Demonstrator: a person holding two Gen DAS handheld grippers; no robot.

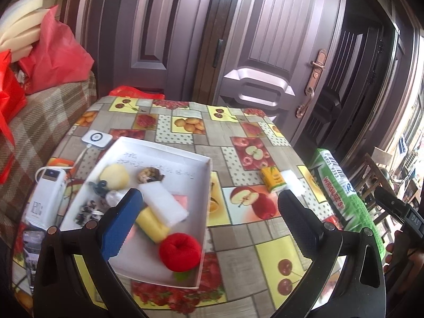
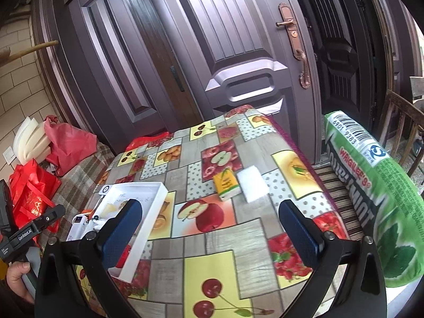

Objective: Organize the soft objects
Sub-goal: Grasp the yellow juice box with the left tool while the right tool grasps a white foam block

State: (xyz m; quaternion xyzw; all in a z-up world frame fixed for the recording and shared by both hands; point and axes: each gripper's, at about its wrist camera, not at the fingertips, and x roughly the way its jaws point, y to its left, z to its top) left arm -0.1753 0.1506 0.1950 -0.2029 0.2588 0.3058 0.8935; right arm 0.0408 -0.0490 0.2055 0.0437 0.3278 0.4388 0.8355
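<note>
A white box (image 1: 185,153) sits on the fruit-print table at the left. It holds a red plush apple (image 1: 180,250), a yellow sponge (image 1: 152,224), a white foam block (image 1: 164,204), a pale yellow ball (image 1: 114,176) and small trinkets. A yellow tissue pack (image 1: 273,181) and a white foam block (image 1: 292,182) lie on the table to the right; both show in the right wrist view, the pack (image 2: 226,185) and the block (image 2: 251,182). My left gripper (image 1: 209,212) is open and empty over the box's right edge. My right gripper (image 2: 210,221) is open and empty above the table, short of the pack.
A green Wrigley's pillow (image 2: 376,185) lies off the table's right edge. A white power bank (image 1: 47,193) and a small white device (image 1: 96,137) sit left of the box. Red bags (image 1: 53,53) rest on the sofa at the left. Doors stand behind the table.
</note>
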